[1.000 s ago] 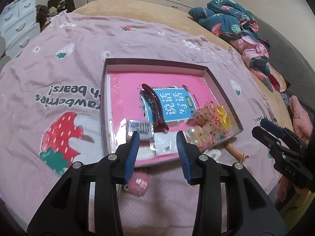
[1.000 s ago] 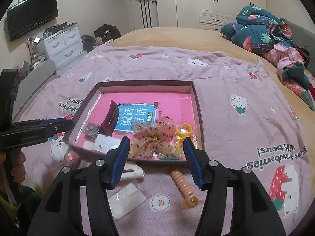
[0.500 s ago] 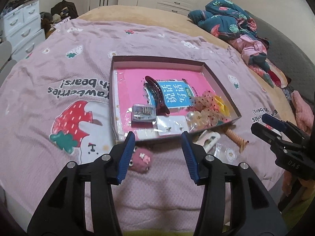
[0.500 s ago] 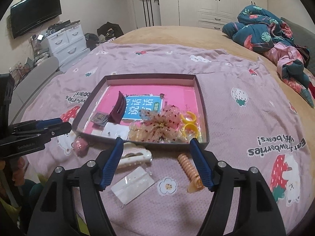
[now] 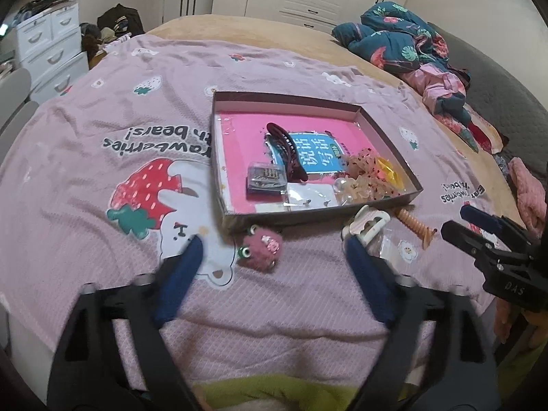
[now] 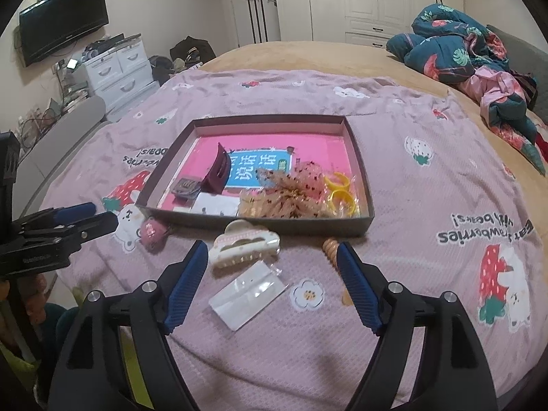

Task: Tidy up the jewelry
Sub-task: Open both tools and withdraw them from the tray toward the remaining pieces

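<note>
A shallow brown box (image 5: 219, 157) (image 6: 359, 157) with a pink floor lies on the bed and holds a maroon hair claw (image 5: 286, 150) (image 6: 217, 169), a pack of hairpins (image 5: 265, 176), an earring card (image 5: 310, 197), a sheer bow (image 6: 291, 188) and yellow rings (image 6: 337, 193). In front of the box lie a pink plush clip (image 5: 262, 245) (image 6: 152, 233), a white hair claw (image 6: 245, 243) (image 5: 366, 224), a clear packet (image 6: 248, 291) and an orange spiral tie (image 5: 416, 227) (image 6: 330, 248). My left gripper (image 5: 272, 251) is open above the plush clip. My right gripper (image 6: 272, 257) is open above the white claw and packet.
The pink strawberry-print blanket (image 5: 120, 130) covers the bed. A heap of blue and pink bedding (image 6: 479, 68) lies at the far right. White drawers (image 6: 116, 68) and a wall TV (image 6: 63, 36) stand to the left of the bed.
Both grippers have drawn back from the box toward the near edge of the bed and opened wider. The loose items in front of the box now lie between their fingers.
</note>
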### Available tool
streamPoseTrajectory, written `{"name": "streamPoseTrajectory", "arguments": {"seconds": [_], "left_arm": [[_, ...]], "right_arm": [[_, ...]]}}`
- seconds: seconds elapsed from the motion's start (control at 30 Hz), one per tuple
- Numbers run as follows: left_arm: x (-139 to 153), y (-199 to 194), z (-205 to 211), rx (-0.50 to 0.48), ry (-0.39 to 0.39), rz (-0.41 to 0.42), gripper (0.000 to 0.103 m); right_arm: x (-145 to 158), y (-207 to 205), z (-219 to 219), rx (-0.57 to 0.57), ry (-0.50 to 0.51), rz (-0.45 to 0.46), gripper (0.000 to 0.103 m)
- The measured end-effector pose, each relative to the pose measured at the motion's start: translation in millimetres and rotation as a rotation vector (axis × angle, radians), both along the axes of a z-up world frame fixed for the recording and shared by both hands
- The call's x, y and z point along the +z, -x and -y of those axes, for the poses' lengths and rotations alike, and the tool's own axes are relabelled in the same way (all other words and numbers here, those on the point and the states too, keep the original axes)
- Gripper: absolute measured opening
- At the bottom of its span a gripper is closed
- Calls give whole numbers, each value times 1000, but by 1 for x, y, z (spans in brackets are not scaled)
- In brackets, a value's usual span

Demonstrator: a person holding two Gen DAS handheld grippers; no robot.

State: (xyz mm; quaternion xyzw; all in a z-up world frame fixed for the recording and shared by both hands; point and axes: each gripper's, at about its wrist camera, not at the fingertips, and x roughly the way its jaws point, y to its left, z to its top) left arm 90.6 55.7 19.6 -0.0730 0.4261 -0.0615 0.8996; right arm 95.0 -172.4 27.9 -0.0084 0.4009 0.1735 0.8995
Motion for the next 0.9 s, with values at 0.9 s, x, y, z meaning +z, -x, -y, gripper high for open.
{"name": "streamPoseTrajectory", "arguments": {"seconds": [0.9], "left_arm": [[-37,25,-6,54,-66,-33,88]], "right_arm": [[-51,18,-24,43,3,-96,79]]}}
